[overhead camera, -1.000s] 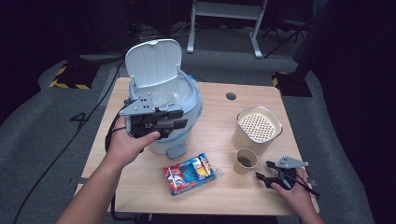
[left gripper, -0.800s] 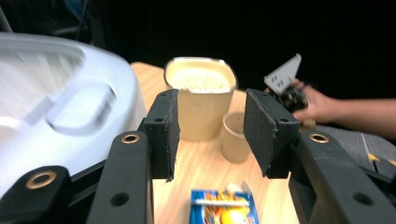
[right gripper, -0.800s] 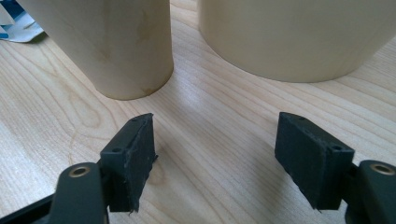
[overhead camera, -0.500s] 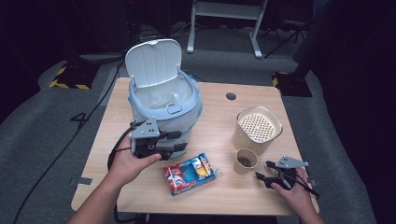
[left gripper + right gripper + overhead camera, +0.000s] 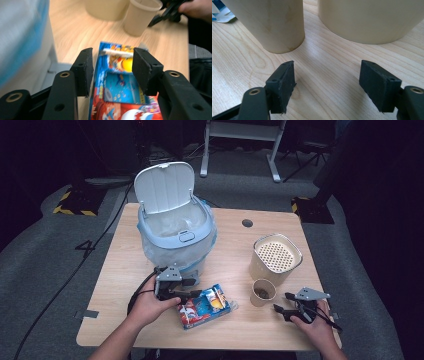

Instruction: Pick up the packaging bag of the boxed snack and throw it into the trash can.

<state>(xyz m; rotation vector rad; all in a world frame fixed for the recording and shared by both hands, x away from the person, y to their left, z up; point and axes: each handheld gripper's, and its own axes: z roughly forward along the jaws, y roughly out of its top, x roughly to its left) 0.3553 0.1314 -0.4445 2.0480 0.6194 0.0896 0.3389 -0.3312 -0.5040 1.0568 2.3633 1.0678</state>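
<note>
The left tongs (image 5: 112, 67) had just been opening and straddled the packet (image 5: 205, 306), which lay flat on the worktop (image 5: 125, 270) before the open bin (image 5: 175, 237), pads not pressing. The right tongs (image 5: 332, 82) rested spread and empty beside the cup (image 5: 263, 292). Blur hid the packet's print; the canister (image 5: 276, 256) was cut off in both gripper views.

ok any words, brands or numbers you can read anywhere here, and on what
"4": white figure marked on the grey floor left of the table.
Snack packet between the left gripper's open jaws: colourful cartoon print, its lettering too blurred to read.
Bin, paper cup, beige container: no text visible.
</note>
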